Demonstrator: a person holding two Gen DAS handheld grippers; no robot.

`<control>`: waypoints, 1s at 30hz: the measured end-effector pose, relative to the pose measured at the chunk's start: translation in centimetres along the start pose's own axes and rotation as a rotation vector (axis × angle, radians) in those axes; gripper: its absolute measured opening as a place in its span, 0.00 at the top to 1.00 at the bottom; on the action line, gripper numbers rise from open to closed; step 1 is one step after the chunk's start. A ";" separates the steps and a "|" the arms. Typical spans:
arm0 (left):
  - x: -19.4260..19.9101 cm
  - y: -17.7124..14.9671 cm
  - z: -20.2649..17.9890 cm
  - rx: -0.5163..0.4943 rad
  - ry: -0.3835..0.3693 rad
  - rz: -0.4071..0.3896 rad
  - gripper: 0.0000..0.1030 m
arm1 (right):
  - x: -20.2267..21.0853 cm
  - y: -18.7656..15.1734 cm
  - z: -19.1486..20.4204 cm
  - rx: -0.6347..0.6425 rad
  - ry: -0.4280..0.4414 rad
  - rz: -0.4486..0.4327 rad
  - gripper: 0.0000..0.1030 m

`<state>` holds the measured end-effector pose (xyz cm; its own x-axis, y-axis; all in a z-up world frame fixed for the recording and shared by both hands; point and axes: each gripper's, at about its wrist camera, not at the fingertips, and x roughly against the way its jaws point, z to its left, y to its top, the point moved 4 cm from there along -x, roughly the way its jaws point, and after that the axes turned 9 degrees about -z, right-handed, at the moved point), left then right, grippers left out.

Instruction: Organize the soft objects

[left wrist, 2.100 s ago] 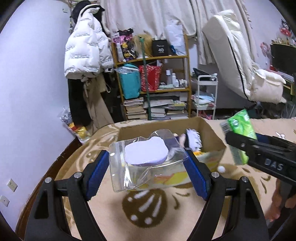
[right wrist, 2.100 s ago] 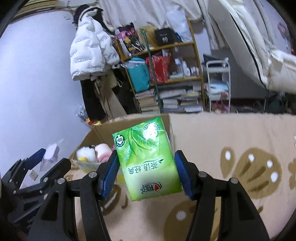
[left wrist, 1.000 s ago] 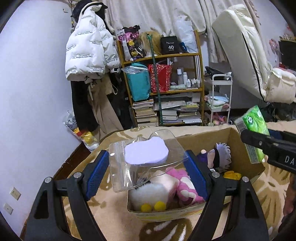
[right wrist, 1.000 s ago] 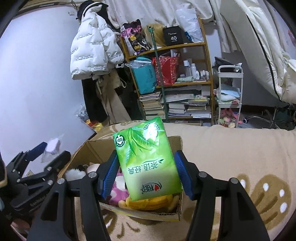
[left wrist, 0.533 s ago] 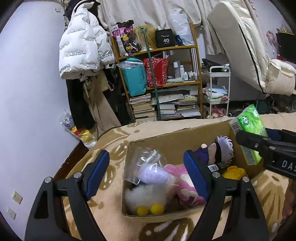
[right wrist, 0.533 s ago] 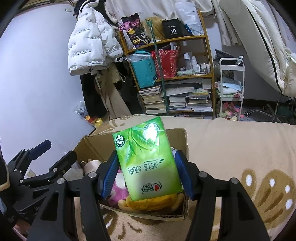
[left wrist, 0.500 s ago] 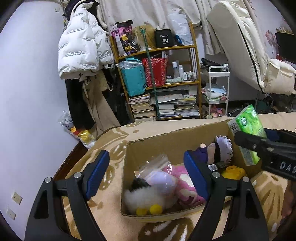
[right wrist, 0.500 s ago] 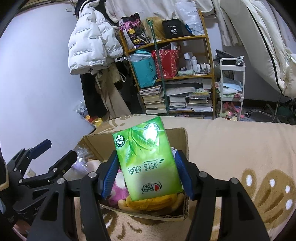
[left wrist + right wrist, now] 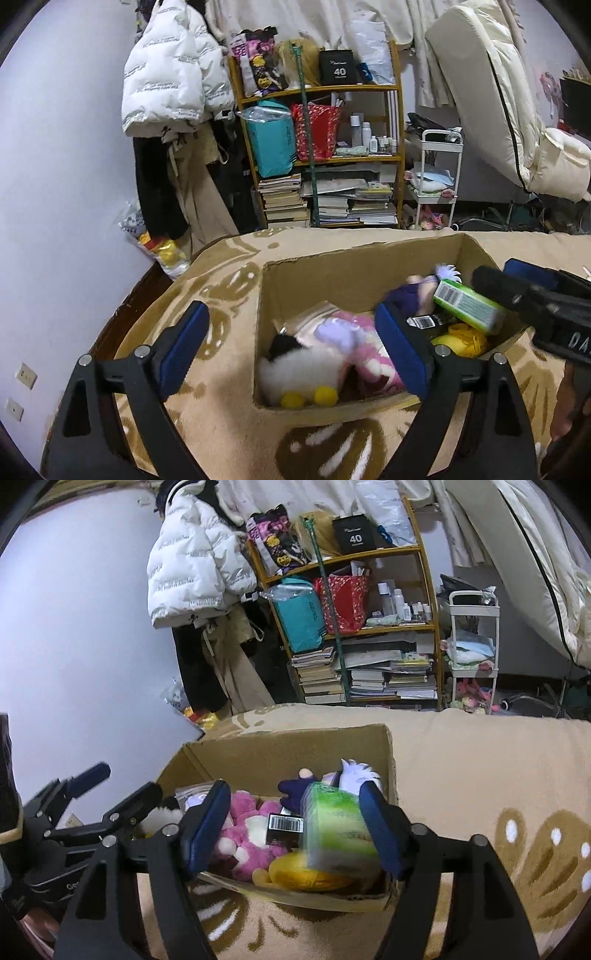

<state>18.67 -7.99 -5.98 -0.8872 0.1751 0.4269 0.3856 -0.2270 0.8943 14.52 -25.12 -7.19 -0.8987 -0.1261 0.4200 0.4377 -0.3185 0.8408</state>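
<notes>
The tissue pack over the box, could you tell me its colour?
Green tissue pack, clearest in the right wrist view.

Motion-blurred green tissue pack point(image 9: 338, 830)

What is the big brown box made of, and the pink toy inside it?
The box looks like plain matte cardboard: brown, with raw cut edges and folded flaps. The pink toy seems to be fuzzy plush fabric; its surface looks furry and lumpy.

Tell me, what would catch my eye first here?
Probably the cardboard box on the tan blanket, stuffed with plush toys, a pink one in the middle. A green tissue pack is blurred between the opening jaws of the right gripper, seemingly dropping in. Behind stands a cluttered shelf.
</notes>
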 end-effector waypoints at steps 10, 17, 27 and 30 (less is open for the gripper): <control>4.2 0.0 0.6 -0.012 0.039 -0.025 0.05 | 4.4 2.0 -0.3 -0.029 -0.015 -0.080 0.08; 7.9 0.2 0.7 -0.037 0.062 -0.053 0.01 | 8.0 2.6 1.1 0.008 -0.027 -0.116 0.00; 14.1 0.2 1.1 -0.024 0.041 -0.102 0.01 | 13.6 3.3 3.3 0.048 -0.021 -0.203 0.00; 15.8 0.2 1.3 -0.017 0.039 -0.120 0.01 | 15.0 3.3 3.6 0.058 -0.031 -0.223 0.00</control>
<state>5.04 -4.00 1.10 -0.9360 0.1642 0.3115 0.2723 -0.2233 0.9360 2.54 -24.68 3.14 -0.9724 -0.0292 0.2316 0.2304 -0.2809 0.9317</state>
